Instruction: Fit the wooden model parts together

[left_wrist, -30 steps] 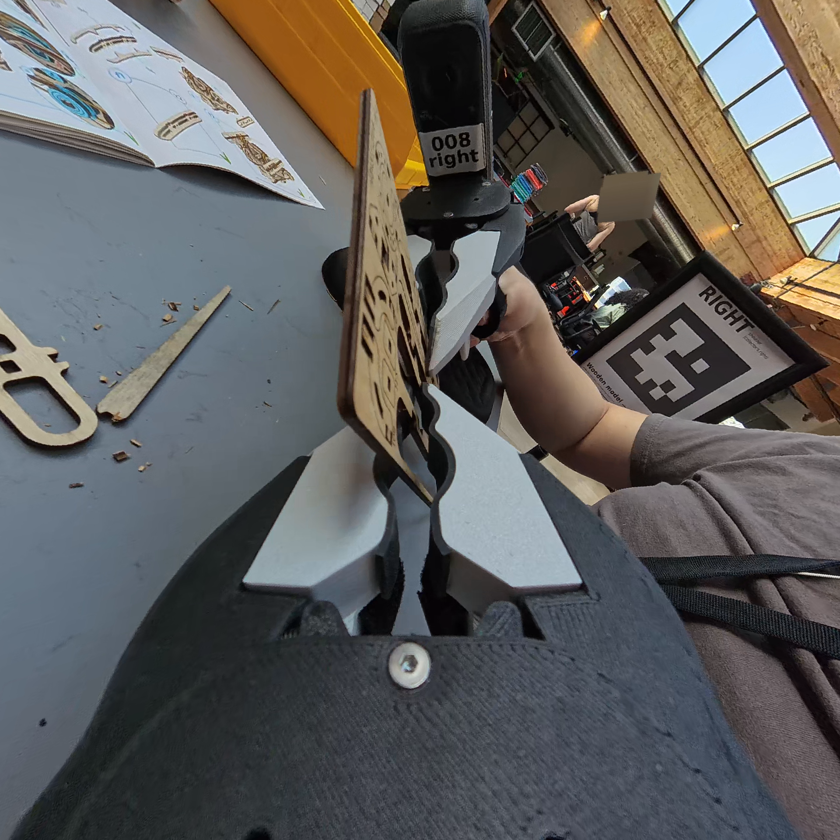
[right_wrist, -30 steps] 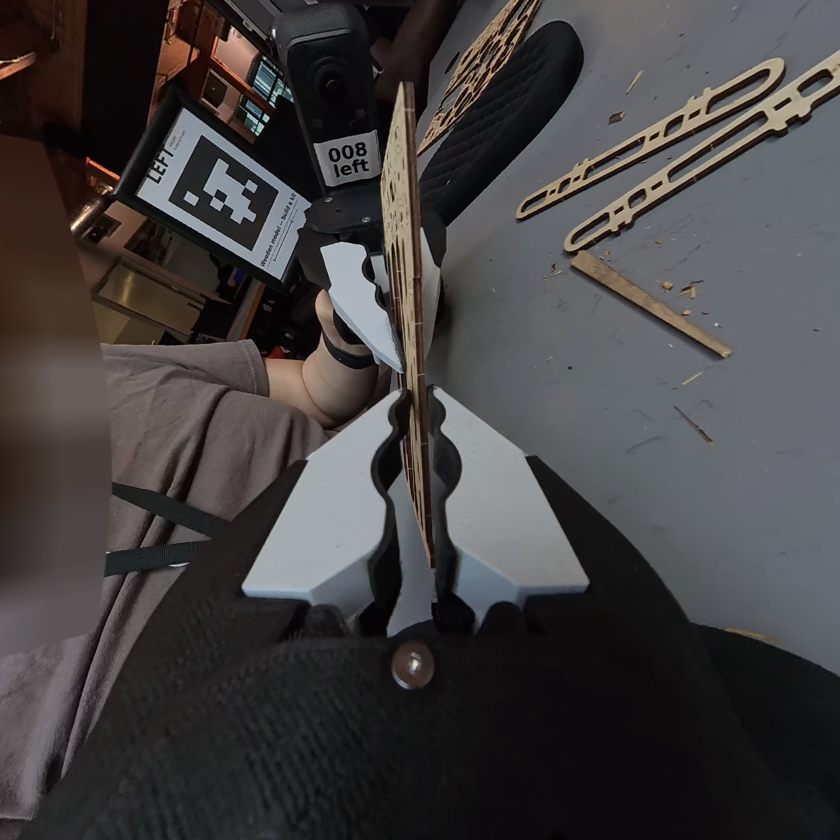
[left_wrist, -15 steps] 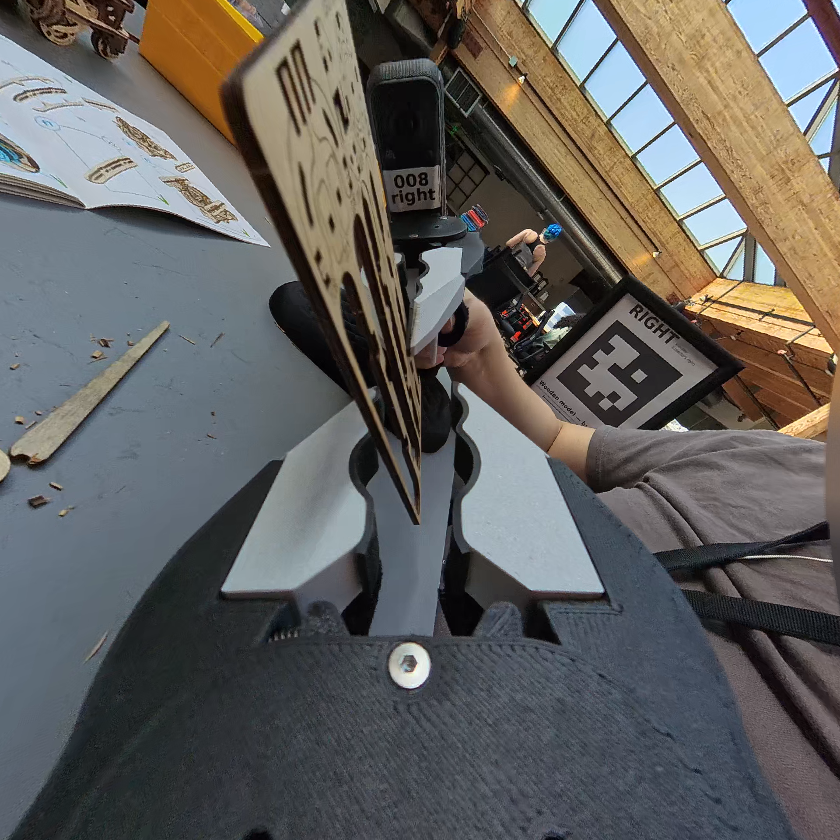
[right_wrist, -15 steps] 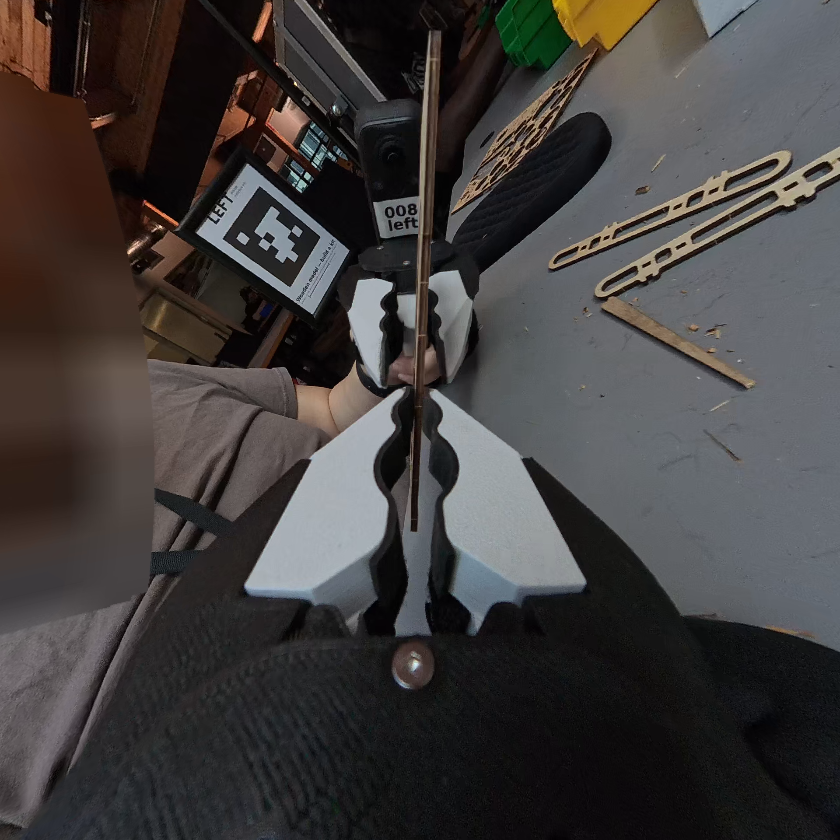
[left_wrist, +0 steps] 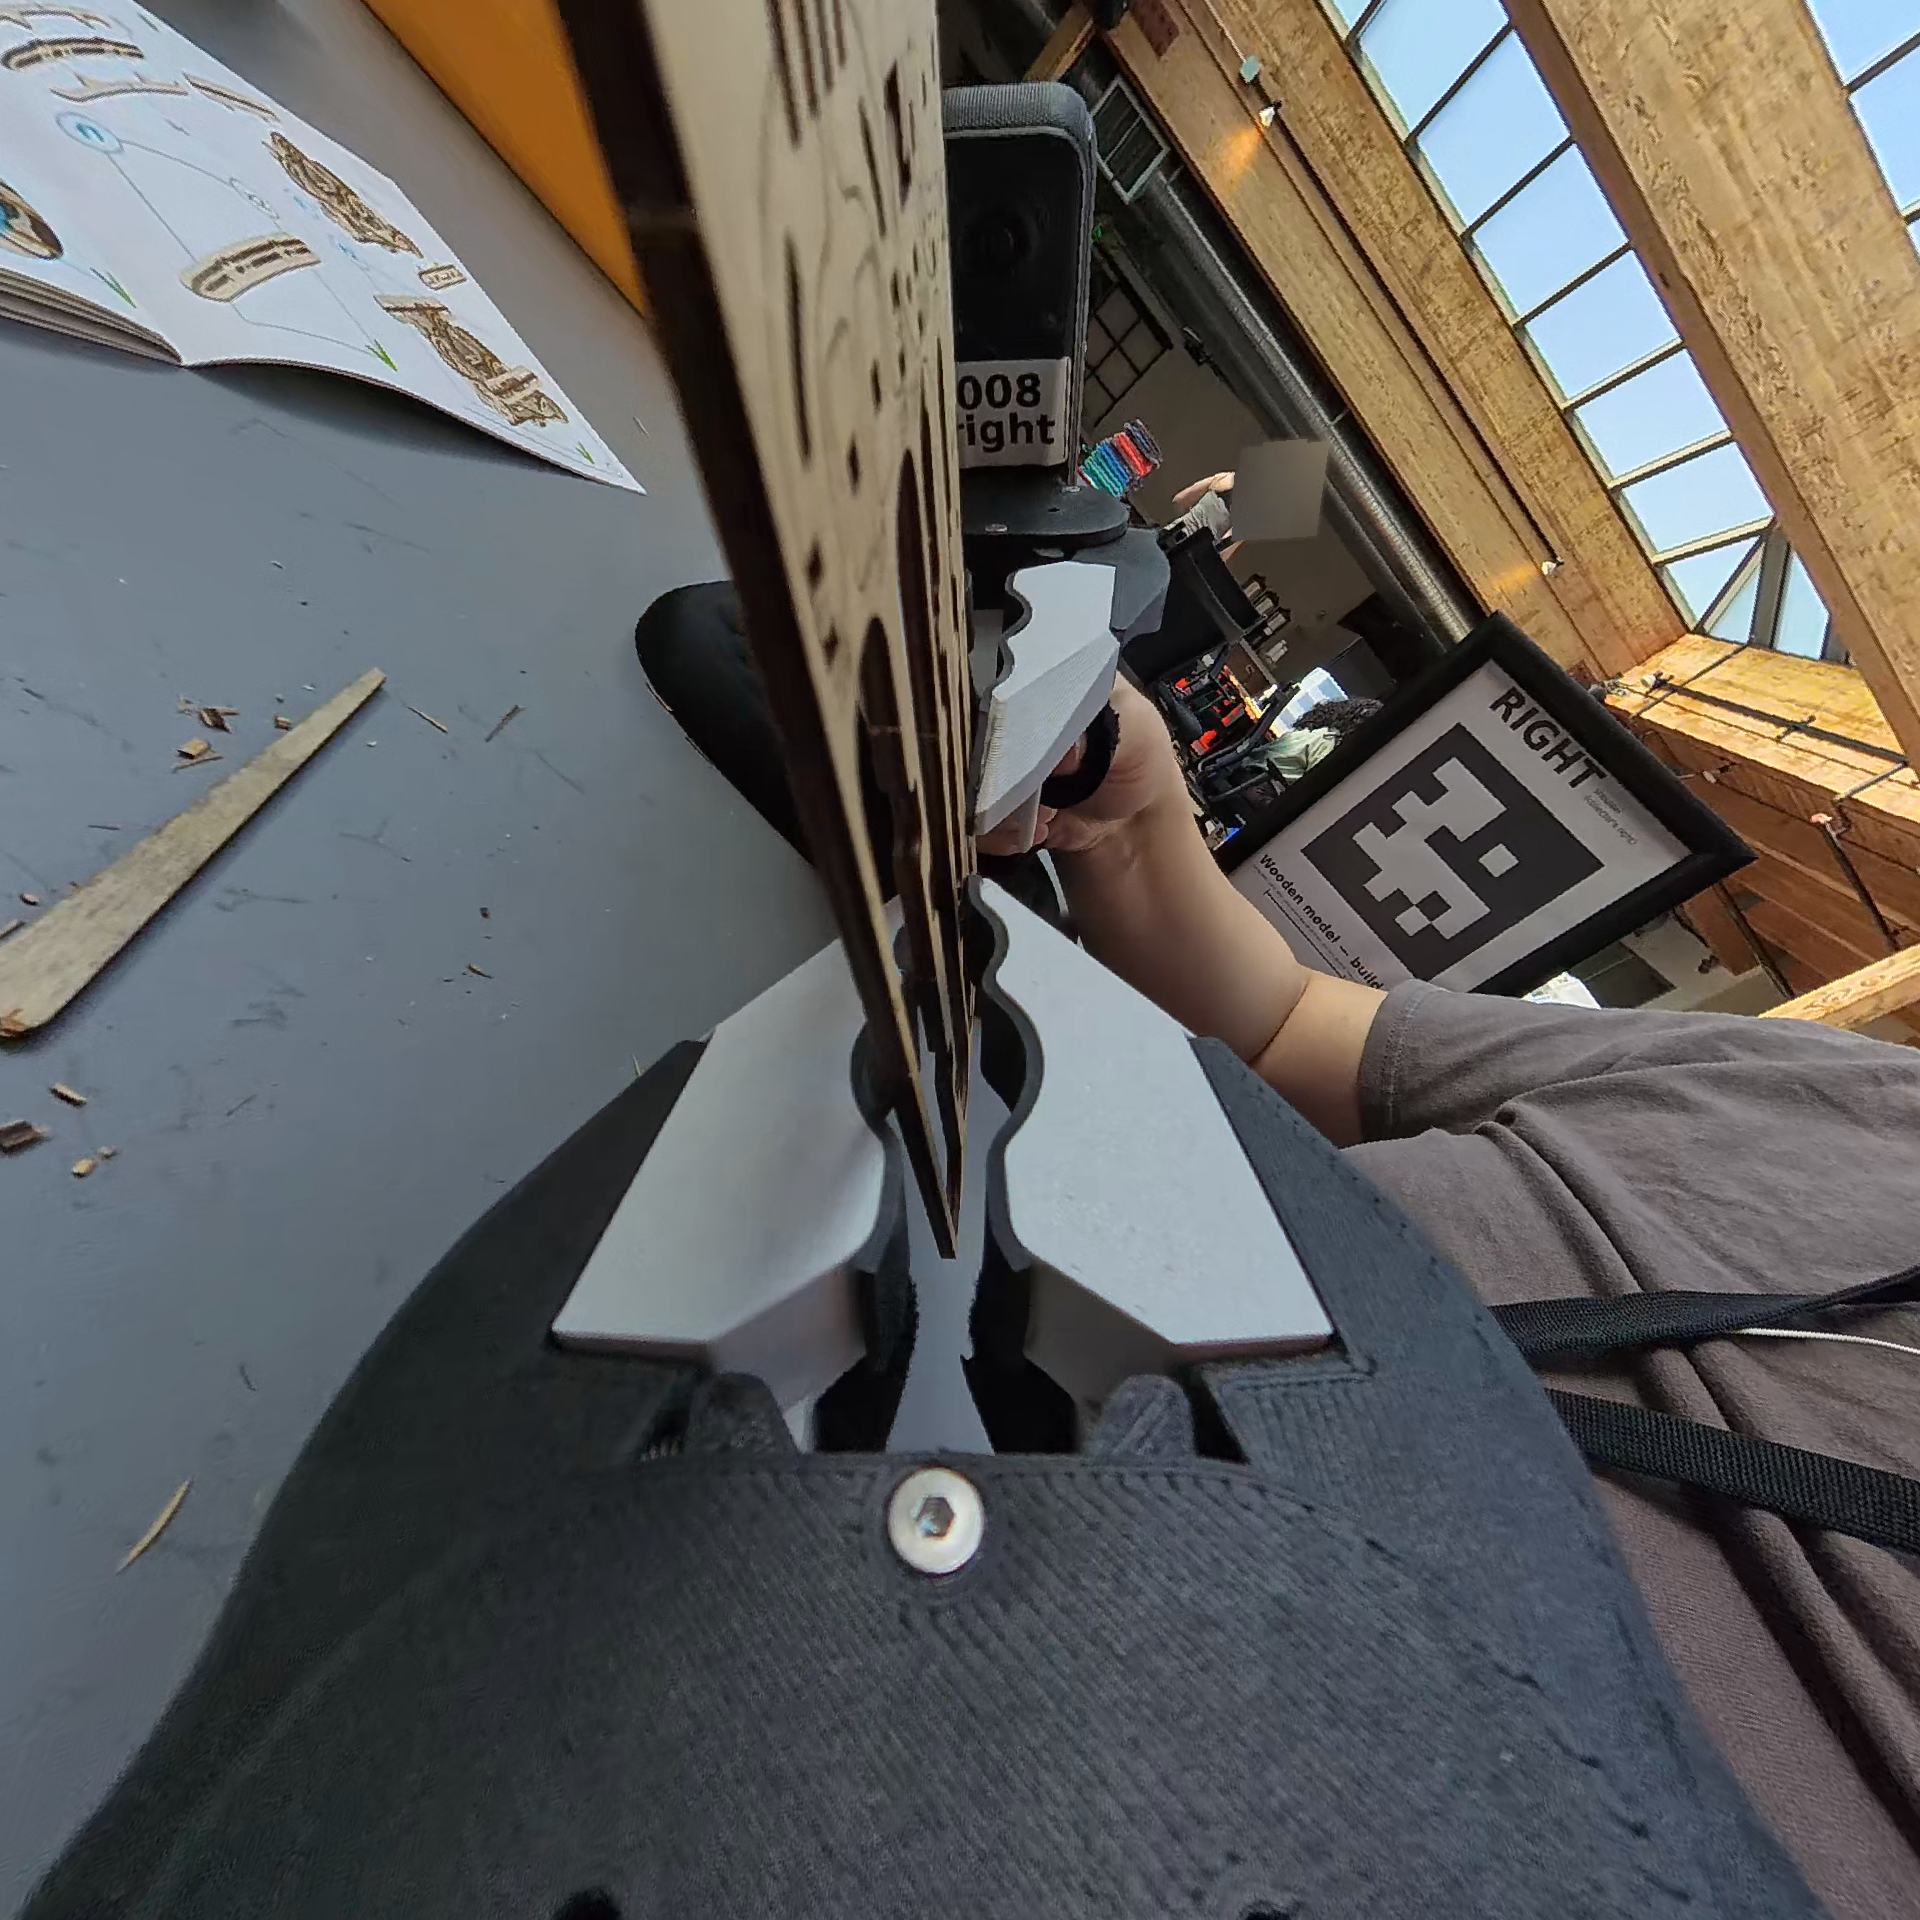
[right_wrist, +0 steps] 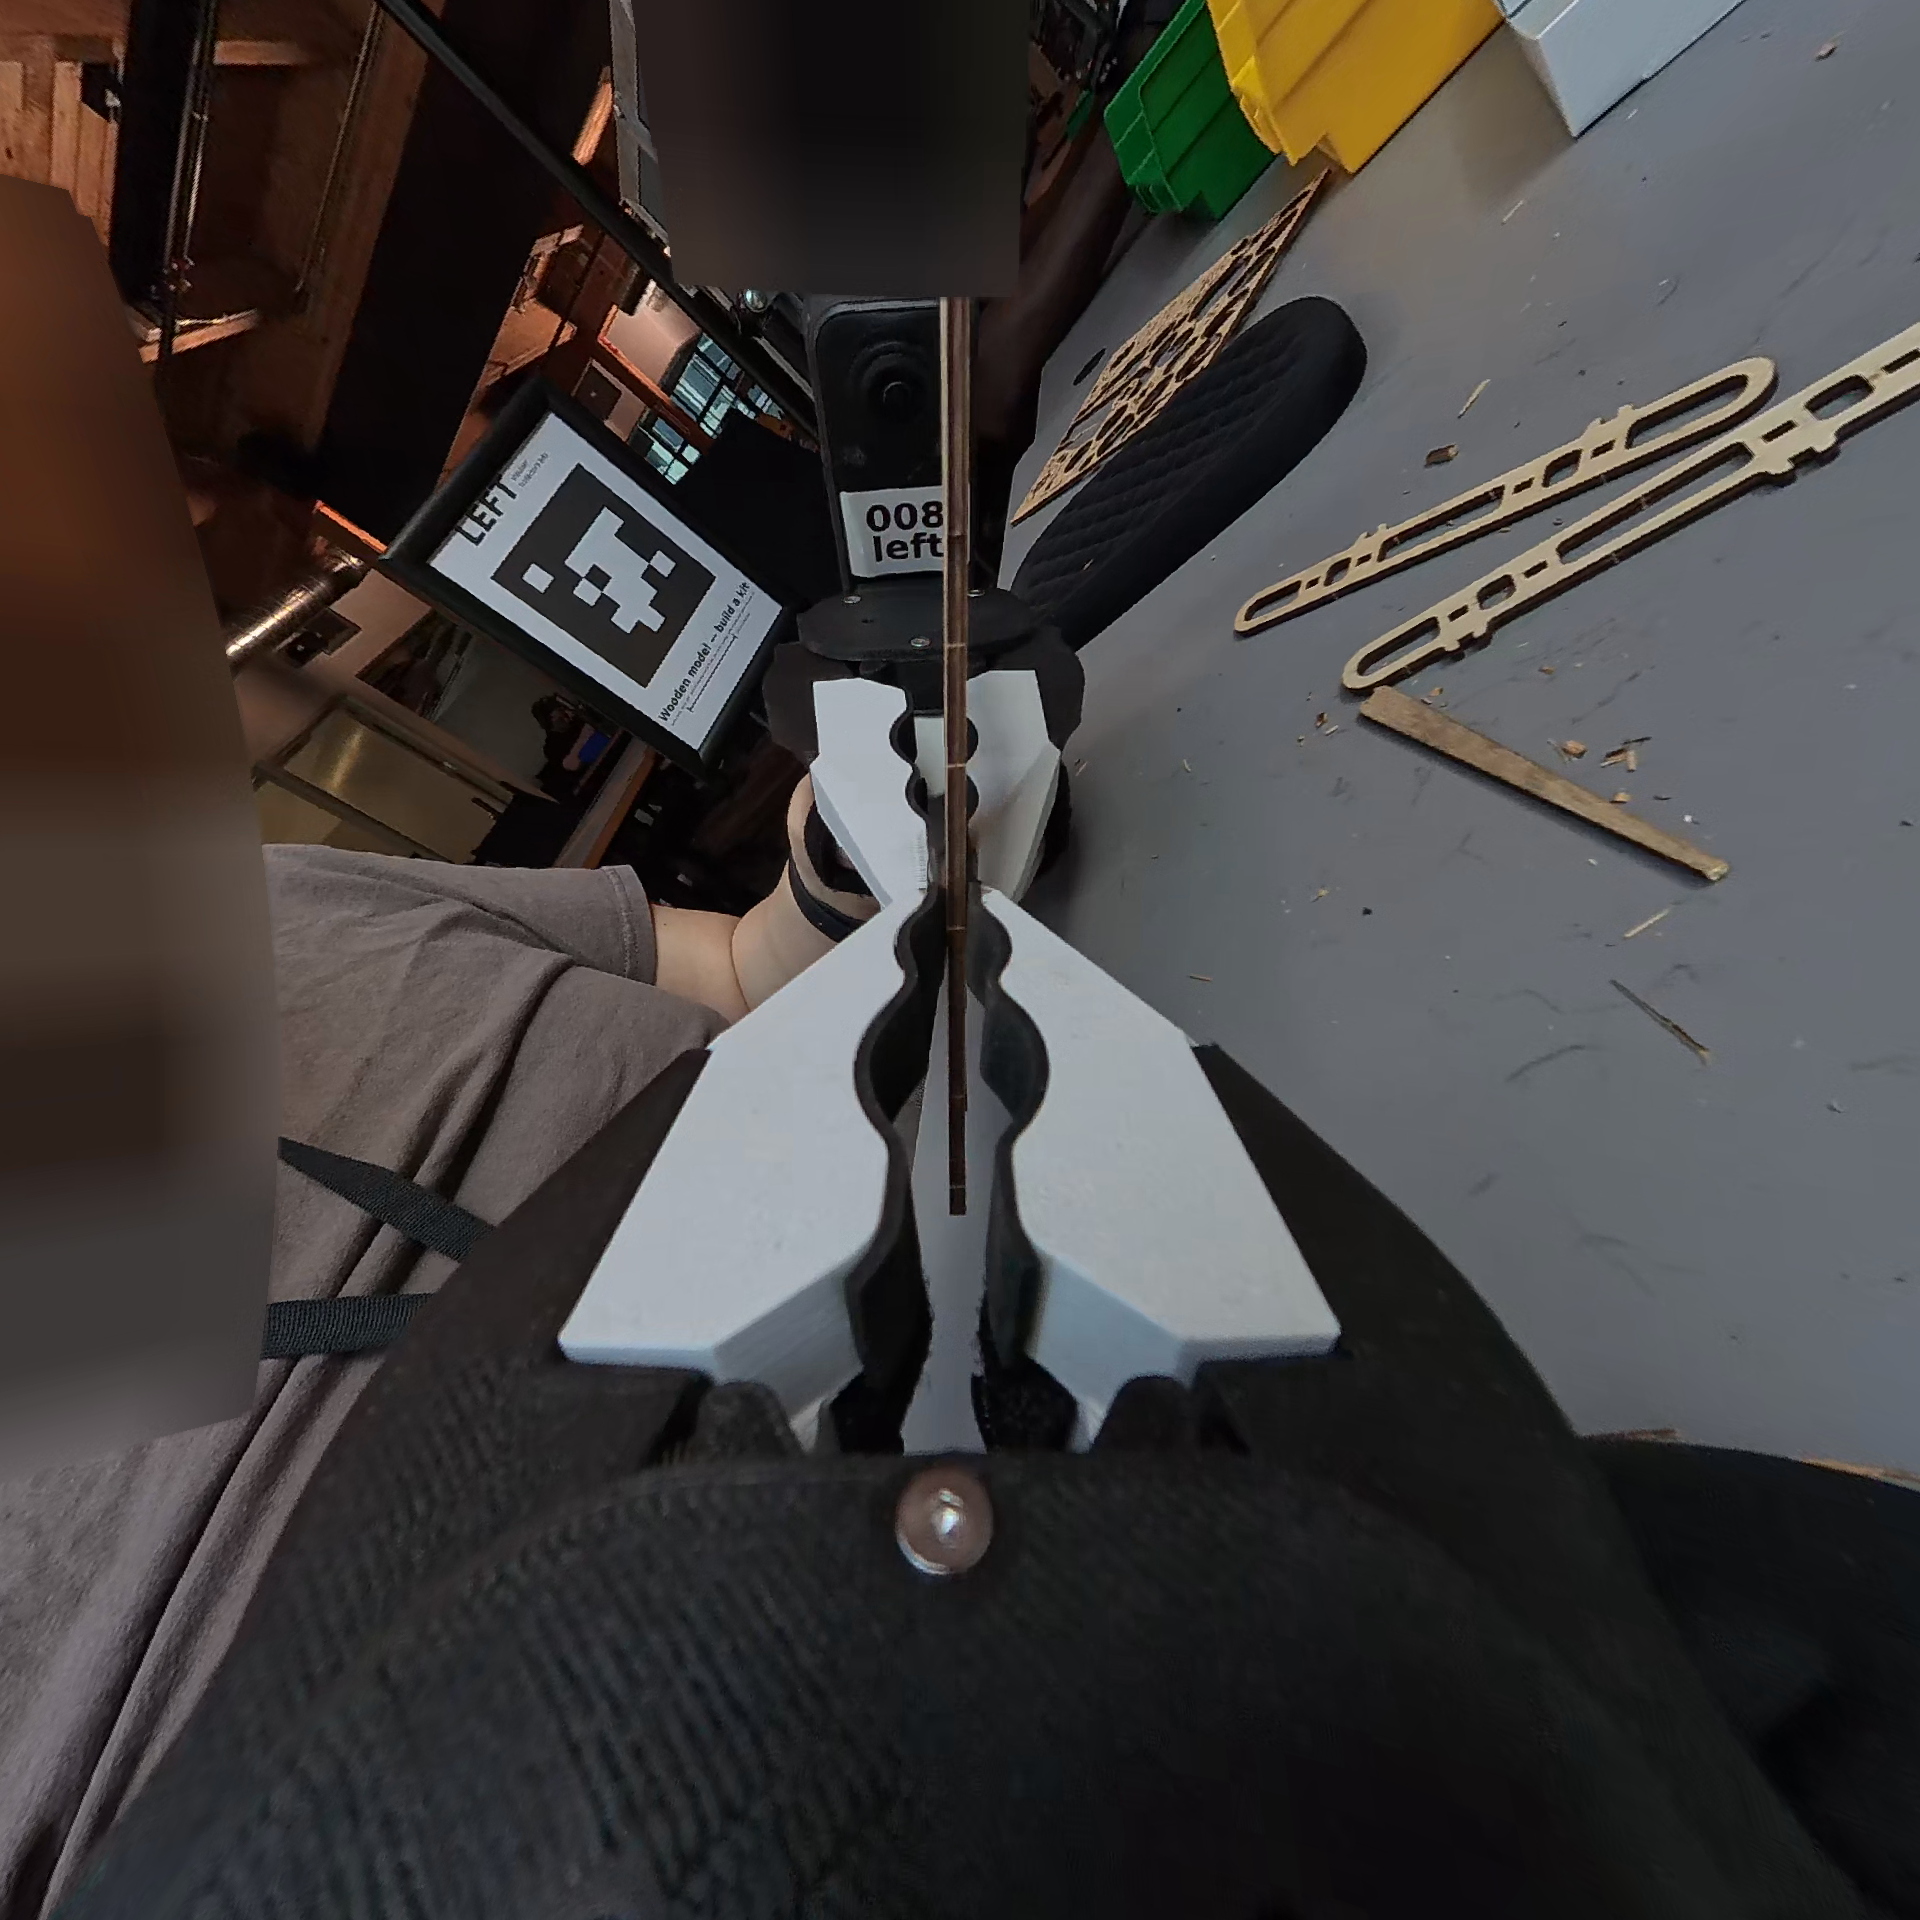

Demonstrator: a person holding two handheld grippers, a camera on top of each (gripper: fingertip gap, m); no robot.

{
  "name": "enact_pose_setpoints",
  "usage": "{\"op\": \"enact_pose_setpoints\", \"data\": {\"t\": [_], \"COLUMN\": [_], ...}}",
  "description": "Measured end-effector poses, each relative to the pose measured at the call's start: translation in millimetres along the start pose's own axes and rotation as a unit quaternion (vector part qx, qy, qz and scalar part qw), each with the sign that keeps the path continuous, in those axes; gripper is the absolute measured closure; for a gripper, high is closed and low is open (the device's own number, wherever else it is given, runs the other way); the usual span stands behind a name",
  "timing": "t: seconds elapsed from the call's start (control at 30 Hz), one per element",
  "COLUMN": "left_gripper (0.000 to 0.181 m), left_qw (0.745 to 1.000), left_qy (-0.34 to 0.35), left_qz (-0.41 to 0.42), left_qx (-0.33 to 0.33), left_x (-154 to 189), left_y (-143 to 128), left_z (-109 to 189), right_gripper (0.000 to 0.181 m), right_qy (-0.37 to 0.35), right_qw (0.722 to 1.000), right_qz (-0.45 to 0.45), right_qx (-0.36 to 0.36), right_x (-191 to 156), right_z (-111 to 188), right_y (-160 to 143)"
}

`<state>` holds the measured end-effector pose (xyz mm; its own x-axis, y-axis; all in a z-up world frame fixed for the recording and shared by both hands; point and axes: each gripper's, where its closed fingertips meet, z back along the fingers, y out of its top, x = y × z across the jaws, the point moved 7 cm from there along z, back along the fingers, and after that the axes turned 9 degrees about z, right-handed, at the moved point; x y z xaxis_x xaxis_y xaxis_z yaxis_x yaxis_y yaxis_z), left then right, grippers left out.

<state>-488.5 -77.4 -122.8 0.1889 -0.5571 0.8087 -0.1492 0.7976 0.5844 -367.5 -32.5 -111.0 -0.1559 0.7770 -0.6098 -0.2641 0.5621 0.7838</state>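
Note:
A thin laser-cut wooden sheet (left_wrist: pixel 831 416) with many cut-out parts stands upright above the grey table, held from opposite ends. My left gripper (left_wrist: pixel 940 914) is shut on its near lower edge. My right gripper (right_wrist: pixel 954 904) is shut on the same sheet, which shows edge-on (right_wrist: pixel 954 1039) in the right wrist view. Each gripper shows across from the other: the right one (left_wrist: pixel 982 821) in the left wrist view, the left one (right_wrist: pixel 940 790) in the right wrist view. The left finger of my left gripper is partly hidden behind the sheet.
On the table lie an open instruction booklet (left_wrist: pixel 260 239), a wooden strip (left_wrist: pixel 177 842), two slotted wooden pieces (right_wrist: pixel 1507 520), another cut sheet (right_wrist: pixel 1174 343), a black pad (right_wrist: pixel 1195 468) and wood chips. Yellow (right_wrist: pixel 1351 73) and green (right_wrist: pixel 1184 114) bins stand at the back. The person's torso is close.
Half a second ago my left gripper stood open while the sheet was turned and lifted in the right gripper. Now the left one has shut on the sheet again.

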Motion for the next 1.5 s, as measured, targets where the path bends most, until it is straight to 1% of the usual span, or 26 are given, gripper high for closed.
{"op": "enact_pose_setpoints", "data": {"t": [0.1, 0.2, 0.23, 0.3, 0.4, 0.5, 0.77, 0.93, 1.3, 1.5], "left_gripper": [0.181, 0.181, 0.181, 0.181, 0.181, 0.181, 0.18, 0.18, 0.18, 0.18], "left_qw": [1.0, 1.0, 1.0, 0.999, 0.999, 0.999, 0.998, 0.997, 0.996, 0.996], "left_qy": [-0.001, -0.006, -0.003, 0.001, 0.009, 0.022, 0.022, 0.051, 0.071, 0.07], "left_qz": [0.001, 0.002, 0.005, 0.009, 0.011, 0.006, 0.016, 0.018, 0.022, 0.022], "left_qx": [-0.005, -0.018, -0.024, -0.037, -0.044, -0.048, -0.05, -0.048, -0.051, -0.052], "left_x": [-0.4, 0.5, -0.3, -1.7, -3.0, -4.1, -6.2, -10.6, -13.9, -14.6], "left_y": [-0.3, -2.5, -3.6, -4.7, -5.3, -5.8, -4.7, -4.3, -4.9, -4.4], "left_z": [-0.7, -1.9, -2.9, -5.2, -6.9, -8.5, -10.4, -11.8, -12.9, -12.8], "right_gripper": [0.181, 0.181, 0.174, 0.181, 0.18, 0.181, 0.181, 0.181, 0.181, 0.18], "right_qy": [-0.003, 0.013, 0.018, -0.004, -0.028, -0.031, -0.018, -0.038, -0.026, -0.019], "right_qw": [1.0, 1.0, 0.999, 0.999, 0.997, 0.996, 0.998, 0.997, 0.995, 0.995], "right_qz": [0.001, -0.013, -0.02, -0.002, 0.024, 0.022, 0.005, -0.012, -0.064, -0.078], "right_qx": [0.0, -0.007, -0.018, -0.038, -0.068, -0.076, -0.063, -0.062, -0.066, -0.065], "right_x": [0.0, -1.8, -2.4, -1.8, -3.5, -2.4, 0.5, 5.4, 12.8, 14.2], "right_z": [0.3, 0.8, 1.0, 2.2, 2.5, 3.3, 5.2, 5.7, 5.7, 5.6], "right_y": [-0.7, -3.1, -5.0, -7.7, -9.8, -11.4, -12.8, -14.6, -17.8, -18.0]}}
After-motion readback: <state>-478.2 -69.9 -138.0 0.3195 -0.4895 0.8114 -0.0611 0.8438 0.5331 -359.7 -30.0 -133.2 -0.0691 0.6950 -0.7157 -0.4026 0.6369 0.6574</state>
